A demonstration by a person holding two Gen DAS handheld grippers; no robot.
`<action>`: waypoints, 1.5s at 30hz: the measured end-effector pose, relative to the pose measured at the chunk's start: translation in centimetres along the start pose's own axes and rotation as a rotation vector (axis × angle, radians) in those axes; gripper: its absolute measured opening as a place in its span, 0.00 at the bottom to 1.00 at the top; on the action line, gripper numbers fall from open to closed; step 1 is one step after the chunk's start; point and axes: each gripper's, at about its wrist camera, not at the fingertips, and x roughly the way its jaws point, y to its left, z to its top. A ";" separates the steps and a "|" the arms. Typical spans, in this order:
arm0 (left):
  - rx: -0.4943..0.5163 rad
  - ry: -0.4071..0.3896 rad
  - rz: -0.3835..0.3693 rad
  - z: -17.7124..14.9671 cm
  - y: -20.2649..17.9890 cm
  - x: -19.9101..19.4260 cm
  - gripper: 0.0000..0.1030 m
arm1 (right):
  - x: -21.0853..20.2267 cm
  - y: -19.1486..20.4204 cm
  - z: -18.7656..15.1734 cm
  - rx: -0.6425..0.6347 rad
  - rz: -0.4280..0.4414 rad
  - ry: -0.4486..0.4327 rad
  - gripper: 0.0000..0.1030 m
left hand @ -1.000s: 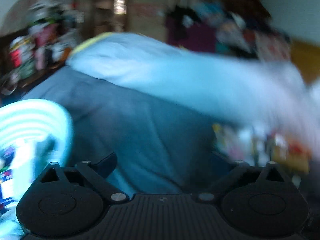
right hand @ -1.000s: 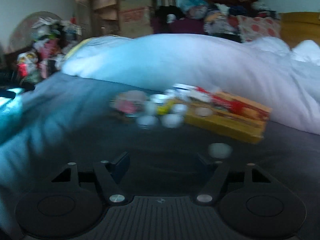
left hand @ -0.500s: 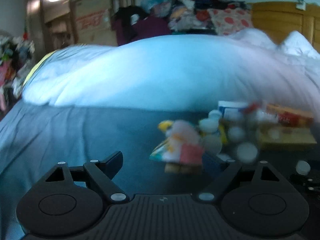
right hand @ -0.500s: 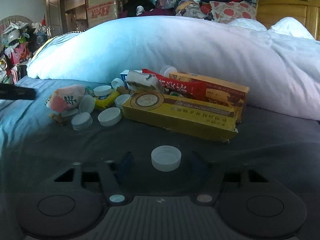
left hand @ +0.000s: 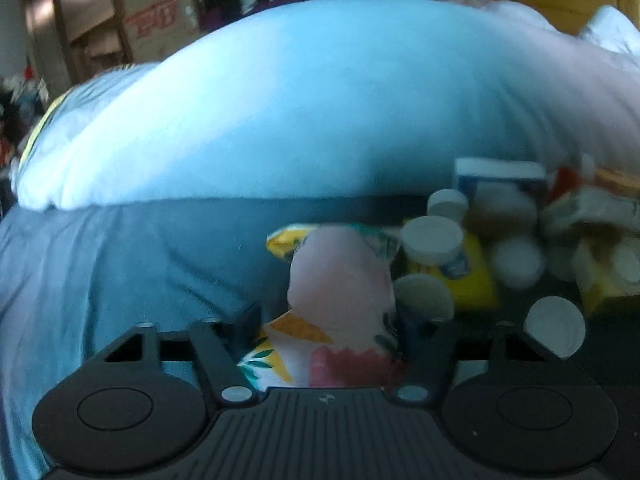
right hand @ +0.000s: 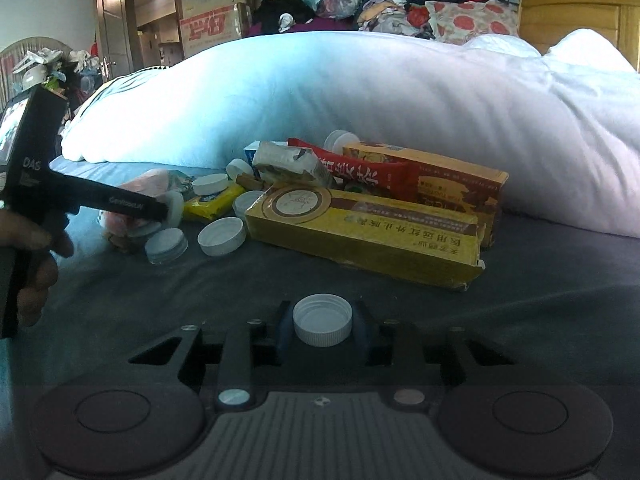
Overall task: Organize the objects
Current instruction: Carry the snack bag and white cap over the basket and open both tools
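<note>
Right gripper (right hand: 322, 326) sits low on the dark sheet (right hand: 540, 280), jaws clenched on a white cap (right hand: 322, 324) lying open side up between the fingers. Behind it, a long yellow box (right hand: 368, 234) lies on the sheet with an orange box (right hand: 432, 172) just behind, a red packet (right hand: 368, 172) and a crumpled pack (right hand: 288, 164) on top. More caps (right hand: 222, 236) and a yellow pouch (right hand: 212, 202) lie left of the boxes. A white duvet (right hand: 400, 92) is heaped behind the pile.

Left gripper (left hand: 332, 332) is at the pile's left end, its fingers either side of a pink floral packet (left hand: 340, 280); the view is blurred, so probably spread and not yet gripping. The right view shows a hand (right hand: 28, 264) holding that gripper, finger (right hand: 120, 202) reaching over the packet.
</note>
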 end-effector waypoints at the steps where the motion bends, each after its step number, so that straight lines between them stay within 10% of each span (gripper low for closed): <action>1: -0.016 -0.002 0.003 -0.1 0.2 -0.3 0.55 | -0.1 0.0 0.0 0.003 0.001 -0.005 0.32; 20: -0.245 -0.227 0.239 -1.2 10.6 -23.5 0.52 | -10.1 6.9 6.3 -0.066 0.122 -0.210 0.32; 29: -0.360 -0.236 0.399 -2.4 19.9 -31.2 0.52 | -14.3 19.5 13.5 -0.208 0.356 -0.261 0.32; 45: -0.568 -0.065 0.551 -8.6 37.6 -37.0 0.52 | -17.3 47.0 19.3 -0.427 0.696 -0.105 0.32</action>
